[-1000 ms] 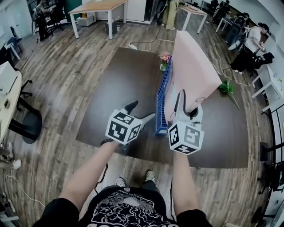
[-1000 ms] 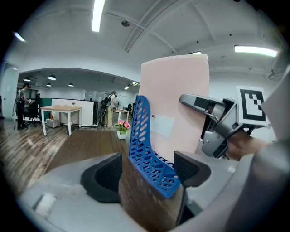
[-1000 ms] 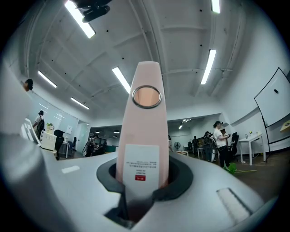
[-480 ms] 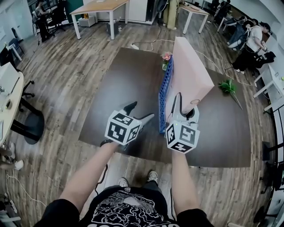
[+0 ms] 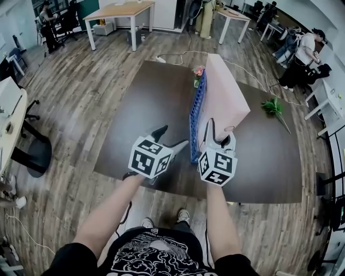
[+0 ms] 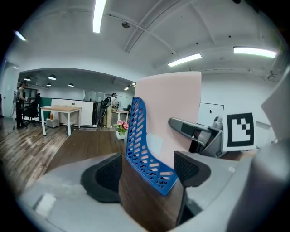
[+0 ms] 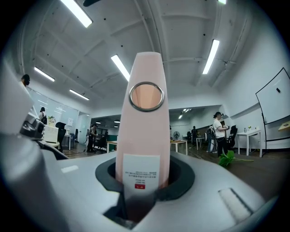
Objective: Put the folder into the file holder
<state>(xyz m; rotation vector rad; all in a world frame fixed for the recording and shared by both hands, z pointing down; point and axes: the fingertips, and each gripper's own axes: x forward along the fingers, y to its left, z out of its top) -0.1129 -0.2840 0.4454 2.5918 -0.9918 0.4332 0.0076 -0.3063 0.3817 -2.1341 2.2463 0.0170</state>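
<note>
A pink folder stands upright on the dark brown table, with its left face against the blue mesh file holder. My right gripper has its pads on the sides of the folder's spine, low down by the white label. Its jaws are opening. My left gripper is open, just left of the holder's near end. In the left gripper view the holder's front corner shows between the jaws, not touched, and the folder rises behind it.
A small pot of pink flowers sits at the holder's far end. A green sprig lies on the table to the right. Wooden floor surrounds the table; desks and people are further back.
The folder leaned to the right a second ago and now stands more upright against the holder. The right gripper has come slightly nearer to me. The left gripper has barely moved.
</note>
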